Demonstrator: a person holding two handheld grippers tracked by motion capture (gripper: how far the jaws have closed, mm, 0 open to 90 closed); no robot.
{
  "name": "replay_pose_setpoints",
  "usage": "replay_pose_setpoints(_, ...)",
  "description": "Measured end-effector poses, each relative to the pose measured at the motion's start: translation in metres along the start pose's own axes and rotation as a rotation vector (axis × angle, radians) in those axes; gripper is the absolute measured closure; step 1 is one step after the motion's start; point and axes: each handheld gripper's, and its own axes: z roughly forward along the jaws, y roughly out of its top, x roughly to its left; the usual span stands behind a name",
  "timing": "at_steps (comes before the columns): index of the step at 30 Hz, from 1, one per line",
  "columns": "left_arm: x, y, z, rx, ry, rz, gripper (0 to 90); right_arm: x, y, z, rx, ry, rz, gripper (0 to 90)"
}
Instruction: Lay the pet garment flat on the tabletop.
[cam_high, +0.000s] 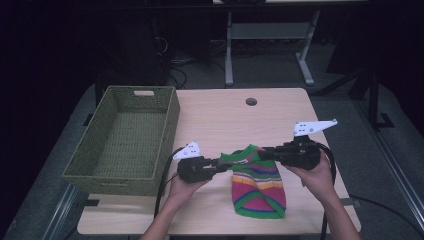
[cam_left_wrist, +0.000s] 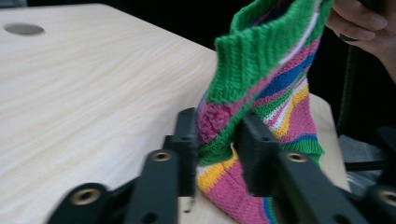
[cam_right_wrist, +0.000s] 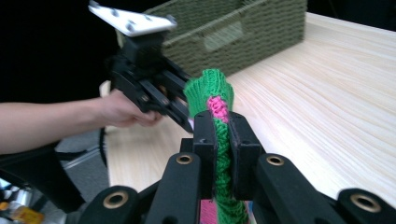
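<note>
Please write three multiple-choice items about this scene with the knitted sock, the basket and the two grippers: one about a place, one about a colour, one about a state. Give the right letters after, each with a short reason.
1. Where does the woven basket stand on the table?
A. at the left side in the high view
B. at the right side in the high view
C. on top of the sock

2. Which colour is the ribbed cuff of the striped sock?
A. black
B. green
C. white

3. In what state is the right gripper?
A. open, above the basket
B. shut on nothing
C. shut on the sock

Key:
1 A, the basket sits left of both hands in the high view.
2 B, the cuff shows green in both gripper views.
3 C, the right gripper view shows its jaws pressed on the green knit; the left gripper also pinches the sock.
</note>
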Motion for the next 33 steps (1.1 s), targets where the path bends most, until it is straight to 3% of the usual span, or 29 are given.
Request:
replay_pose_setpoints(2, -0.001, 0.001, -0.001, -0.010, 0.008, 0.001, 80.2, -0.001, -0.001, -0.001, 0.008, -0.021, -0.003, 83.1)
replay_pose_setpoints(8, -0.002, 0.011, -0.002, -0.003, 0.019, 0.010, 81.3, -0.005, -0.007, -0.001, 0.044, -0.068, 0.000, 83.1)
replay_pose_setpoints(13, -0.001, 0.022, -0.003, -0.001, 0.026, 0.017, 81.4, -0.006, -0.011, 0.001, 0.052, -0.077, 0.013, 83.0)
replay_pose_setpoints(16, -0.001, 0.032, -0.004, 0.021, 0.053, 0.030, 81.3, -0.006, -0.010, 0.002, 0.052, -0.080, 0.014, 83.0)
replay_pose_setpoints(22, 0.003, 0.043, -0.003, 0.017, 0.079, 0.023, 79.6, -0.002, -0.012, 0.010, 0.078, -0.073, 0.014, 83.0)
replay_pose_setpoints(24, 0.004, 0.045, 0.000, 0.037, 0.108, 0.042, 80.3, -0.003, -0.011, 0.013, 0.089, -0.081, 0.009, 83.0)
replay_pose_setpoints(33, 0.017, 0.042, 0.019, 0.085, 0.142, -0.008, 81.5, -0.023, -0.013, 0.016, 0.107, -0.129, 0.052, 82.8)
